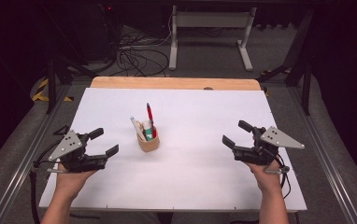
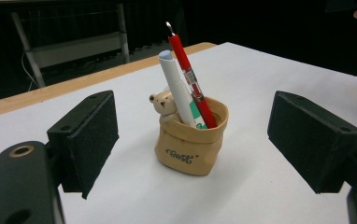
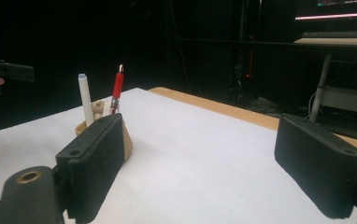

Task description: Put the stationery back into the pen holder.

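A small tan bag-shaped pen holder (image 1: 148, 141) (image 2: 191, 144) with a little bear figure on its rim stands mid-table. In it stand a red pen (image 1: 149, 114) (image 2: 189, 73) (image 3: 116, 93), a white marker (image 1: 136, 127) (image 2: 176, 89) (image 3: 85, 98) and a green-and-white pen (image 1: 147, 130). My left gripper (image 1: 103, 142) (image 2: 193, 147) rests at the left, pointed at the holder, open and empty. At the right my right gripper (image 1: 236, 133) (image 3: 200, 163) is open with nothing between its pads; the holder (image 3: 126, 140) peeks out behind its left pad.
The white sheet (image 1: 190, 163) covers a wooden table whose bare strip (image 1: 174, 83) shows at the far edge. Beyond it stand a white table frame (image 1: 209, 32) and cables on the floor. Metal rails (image 1: 328, 163) run along both sides.
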Available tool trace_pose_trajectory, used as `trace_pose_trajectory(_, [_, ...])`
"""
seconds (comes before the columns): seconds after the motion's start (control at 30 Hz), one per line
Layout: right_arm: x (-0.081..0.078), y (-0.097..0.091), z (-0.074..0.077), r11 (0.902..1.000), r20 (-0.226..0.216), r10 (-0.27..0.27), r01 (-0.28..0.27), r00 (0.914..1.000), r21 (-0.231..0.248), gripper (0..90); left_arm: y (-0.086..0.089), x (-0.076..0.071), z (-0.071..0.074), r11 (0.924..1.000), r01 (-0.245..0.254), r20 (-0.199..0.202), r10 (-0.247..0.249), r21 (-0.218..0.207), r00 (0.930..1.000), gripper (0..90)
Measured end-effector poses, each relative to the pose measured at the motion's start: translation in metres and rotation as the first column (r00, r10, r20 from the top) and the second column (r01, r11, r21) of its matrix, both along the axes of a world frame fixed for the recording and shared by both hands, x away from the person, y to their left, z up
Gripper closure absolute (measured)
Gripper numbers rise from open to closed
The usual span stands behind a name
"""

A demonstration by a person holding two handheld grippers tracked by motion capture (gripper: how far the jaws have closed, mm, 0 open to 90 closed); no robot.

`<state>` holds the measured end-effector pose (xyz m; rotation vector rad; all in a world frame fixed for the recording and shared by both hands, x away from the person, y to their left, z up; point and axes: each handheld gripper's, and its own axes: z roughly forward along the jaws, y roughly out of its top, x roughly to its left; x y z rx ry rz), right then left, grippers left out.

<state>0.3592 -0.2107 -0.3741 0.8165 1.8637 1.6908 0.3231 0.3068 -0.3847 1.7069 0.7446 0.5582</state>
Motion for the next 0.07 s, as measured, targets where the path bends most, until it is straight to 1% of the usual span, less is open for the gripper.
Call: trace_pose_trajectory(0.07, [0.0003, 0.0004, -0.0004, 1.0, -0.003, 0.0, 0.0, 1.0, -0.001, 16.8, -0.0001, -0.0002, 0.0001, 1.0, -0.001, 0.001, 0.001, -0.001, 1.0, 17.0])
